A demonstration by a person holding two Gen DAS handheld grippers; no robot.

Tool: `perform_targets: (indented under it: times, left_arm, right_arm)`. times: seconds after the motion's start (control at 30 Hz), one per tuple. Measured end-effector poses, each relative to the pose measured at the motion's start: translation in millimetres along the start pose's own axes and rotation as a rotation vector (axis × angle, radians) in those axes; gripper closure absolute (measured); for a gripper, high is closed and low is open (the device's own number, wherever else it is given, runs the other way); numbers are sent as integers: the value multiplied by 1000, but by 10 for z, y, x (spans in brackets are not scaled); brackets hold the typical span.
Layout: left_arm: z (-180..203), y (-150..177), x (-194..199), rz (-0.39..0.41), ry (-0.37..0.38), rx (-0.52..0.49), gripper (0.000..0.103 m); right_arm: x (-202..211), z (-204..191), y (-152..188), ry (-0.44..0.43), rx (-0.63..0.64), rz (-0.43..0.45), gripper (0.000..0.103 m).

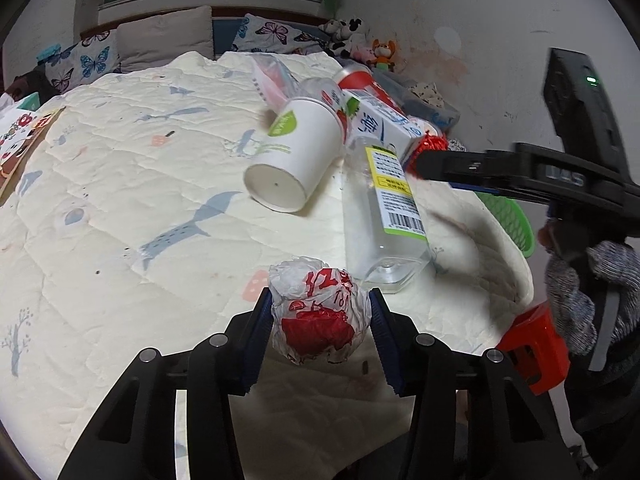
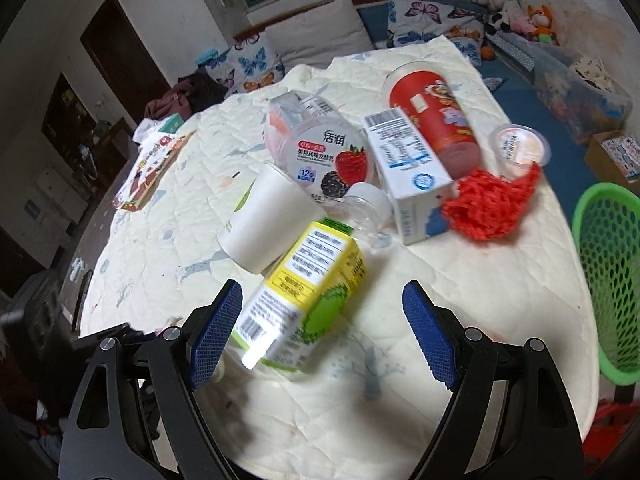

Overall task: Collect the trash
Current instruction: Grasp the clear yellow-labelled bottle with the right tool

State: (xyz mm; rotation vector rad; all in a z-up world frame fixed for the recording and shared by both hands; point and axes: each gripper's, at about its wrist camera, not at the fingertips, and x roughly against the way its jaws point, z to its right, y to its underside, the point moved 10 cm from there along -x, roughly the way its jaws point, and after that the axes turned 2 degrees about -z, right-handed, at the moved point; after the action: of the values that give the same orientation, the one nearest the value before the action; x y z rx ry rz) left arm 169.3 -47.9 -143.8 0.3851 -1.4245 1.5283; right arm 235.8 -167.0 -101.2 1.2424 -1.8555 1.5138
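Pinching a crumpled wrapper (image 1: pixel 318 312) between its blue fingers (image 1: pixel 262 332), the left gripper (image 1: pixel 320 334) held that ball just above the quilt-covered table (image 1: pixel 120 200). Further right lay a tipped paper cup (image 1: pixel 294 156), a clear bottle (image 1: pixel 386 216) on its side, and a milk carton (image 1: pixel 384 124), the cup and bottle close together. The right gripper (image 2: pixel 322 330) hovered with fingers (image 2: pixel 426 328) spread wide over the bottle's lower end, touching nothing. Beyond it sat a yogurt tub (image 2: pixel 320 156), a red can (image 2: pixel 436 112), red netting (image 2: pixel 492 204) and a small cup (image 2: pixel 520 148). A green basket (image 2: pixel 608 280) stood at the table's right edge.
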Motion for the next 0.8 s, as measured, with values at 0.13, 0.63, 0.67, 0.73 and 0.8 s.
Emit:
perform_targets:
  times: [0.13, 0.63, 0.67, 0.73, 0.8]
  left_arm:
    - [-71, -17, 65, 18, 8, 14, 57]
    - [-204, -50, 158, 52, 67, 40, 57]
    - [-212, -49, 160, 53, 72, 39, 57]
    - [-215, -44, 163, 54, 81, 36, 57]
    - [-222, -41, 164, 55, 85, 36, 57]
  right_arm:
    - [-162, -9, -36, -18, -65, -52, 26]
    - [-575, 140, -258, 183, -105, -180, 40]
    - [-596, 145, -255, 186, -109, -192, 40]
    - [-647, 159, -256, 188, -122, -215, 41]
    - [-696, 175, -253, 197, -131, -241, 41]
